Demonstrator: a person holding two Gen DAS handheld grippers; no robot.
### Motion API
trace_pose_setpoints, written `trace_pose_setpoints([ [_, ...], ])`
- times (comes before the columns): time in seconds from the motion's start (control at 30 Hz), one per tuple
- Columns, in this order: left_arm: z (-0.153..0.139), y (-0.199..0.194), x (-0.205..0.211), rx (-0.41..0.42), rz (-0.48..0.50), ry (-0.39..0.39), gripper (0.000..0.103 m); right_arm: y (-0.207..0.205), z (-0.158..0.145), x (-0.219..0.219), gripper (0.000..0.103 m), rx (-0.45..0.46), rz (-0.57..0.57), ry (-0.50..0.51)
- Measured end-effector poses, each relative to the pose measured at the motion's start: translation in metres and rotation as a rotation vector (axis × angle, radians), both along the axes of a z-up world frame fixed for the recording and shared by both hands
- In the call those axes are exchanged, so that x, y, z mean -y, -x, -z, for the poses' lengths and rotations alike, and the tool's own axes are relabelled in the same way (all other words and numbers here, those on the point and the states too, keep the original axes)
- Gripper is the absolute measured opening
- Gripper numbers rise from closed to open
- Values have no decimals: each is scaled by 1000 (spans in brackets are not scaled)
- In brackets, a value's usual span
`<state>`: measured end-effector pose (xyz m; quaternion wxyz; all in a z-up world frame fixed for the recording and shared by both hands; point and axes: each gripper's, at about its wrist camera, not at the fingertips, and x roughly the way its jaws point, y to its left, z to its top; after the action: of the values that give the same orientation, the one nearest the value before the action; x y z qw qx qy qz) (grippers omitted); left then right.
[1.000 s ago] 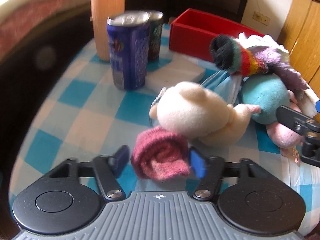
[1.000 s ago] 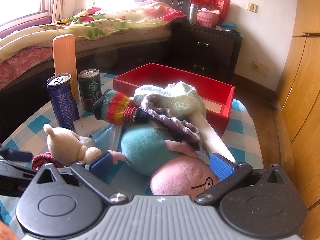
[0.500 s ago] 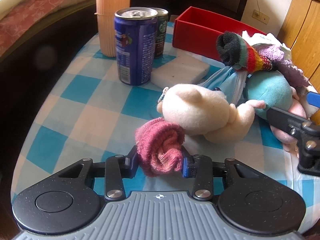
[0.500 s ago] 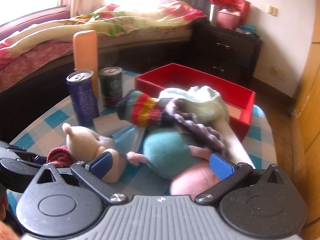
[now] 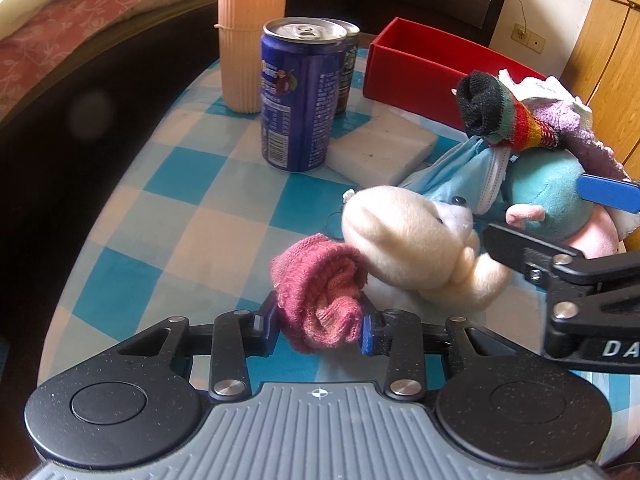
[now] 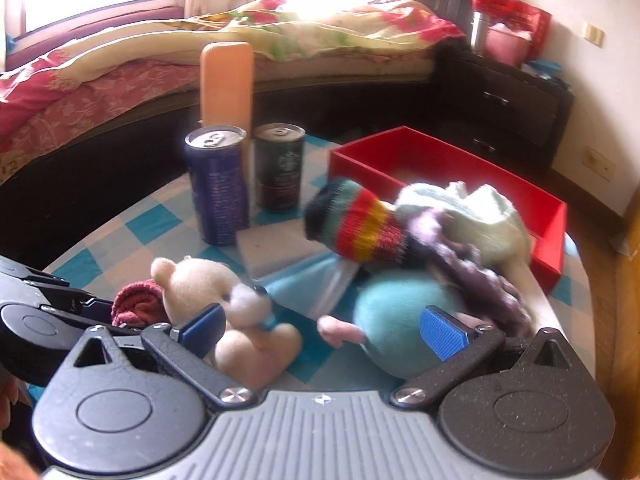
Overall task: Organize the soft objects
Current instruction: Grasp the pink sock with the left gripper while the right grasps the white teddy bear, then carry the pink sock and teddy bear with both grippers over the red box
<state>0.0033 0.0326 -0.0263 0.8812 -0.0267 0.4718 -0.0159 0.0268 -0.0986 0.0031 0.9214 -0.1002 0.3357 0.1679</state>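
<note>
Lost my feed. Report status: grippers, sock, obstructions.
Left gripper shut on pink rolled sock. Right gripper open, empty, over the cream teddy. Teddy touches the sock; blue can stands before the red box.

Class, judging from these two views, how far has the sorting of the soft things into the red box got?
Barely begun. The red box holds no toy that shows. In hand: the left hand-held gripper is shut on the pink sock. The right hand-held gripper is open near the bear. The striped sock and teal toy remain.

Pink-red rolled sock [image 5: 322, 294], cream plush bear [image 5: 412, 246], rainbow-striped sock [image 5: 506, 120] — blue-and-white checked tablecloth [image 5: 160, 208], red box [image 5: 420, 68].
</note>
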Motion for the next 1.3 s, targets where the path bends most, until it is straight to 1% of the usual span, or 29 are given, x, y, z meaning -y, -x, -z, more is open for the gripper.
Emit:
trace_pose_setpoints([
  [0.13,-1,1,-7,4,-20,-26,36,-8,2,-12,85,-11,-35,-3],
  [0.23,-2,3,-14,13,-28,-40,35,-16,3,-18,85,-44,-65,-31],
  [0.3,-2,5,-19,17,-29,-50,34,-21,7,-21,85,-81,-87,-52],
  [0.4,-2,6,-30,17,-46,-39,33,-27,15,-27,85,-148,-106,-77],
  [0.47,-3,6,-36,18,-62,-38,33,-29,21,-31,85,-174,-120,-78],
  [0.6,-4,7,-44,23,-84,-46,33,-29,26,-38,85,-176,-137,-55],
  [0.73,-6,7,-52,33,-115,-53,33,-31,30,-42,84,-199,-142,-71],
  [0.83,-7,7,-57,35,-131,-52,33,-35,33,-46,84,-267,-171,-109],
  [0.87,-7,8,-57,34,-131,-53,33,-36,36,-48,82,-289,-177,-121],
  [0.9,-7,8,-57,33,-131,-53,33,-37,38,-49,77,-305,-183,-129],
  [0.93,-7,8,-57,33,-130,-52,33,-38,40,-51,75,-323,-193,-143],
  [1.0,-7,7,-58,33,-131,-50,33,-40,42,-51,60,-360,-202,-194],
  [1.03,-7,7,-58,33,-133,-49,34,-41,43,-51,55,-377,-199,-220],
  [1.07,-7,7,-59,33,-133,-48,34,-42,43,-51,45,-394,-200,-244],
  [1.1,-7,7,-59,31,-133,-47,34,-43,43,-50,39,-411,-201,-268],
  [1.2,-7,6,-58,28,-131,-46,34,-42,44,-48,35,-454,-186,-309],
  [1.3,-8,6,-56,34,-127,-44,35,-44,44,-42,31,-500,-164,-371],
])
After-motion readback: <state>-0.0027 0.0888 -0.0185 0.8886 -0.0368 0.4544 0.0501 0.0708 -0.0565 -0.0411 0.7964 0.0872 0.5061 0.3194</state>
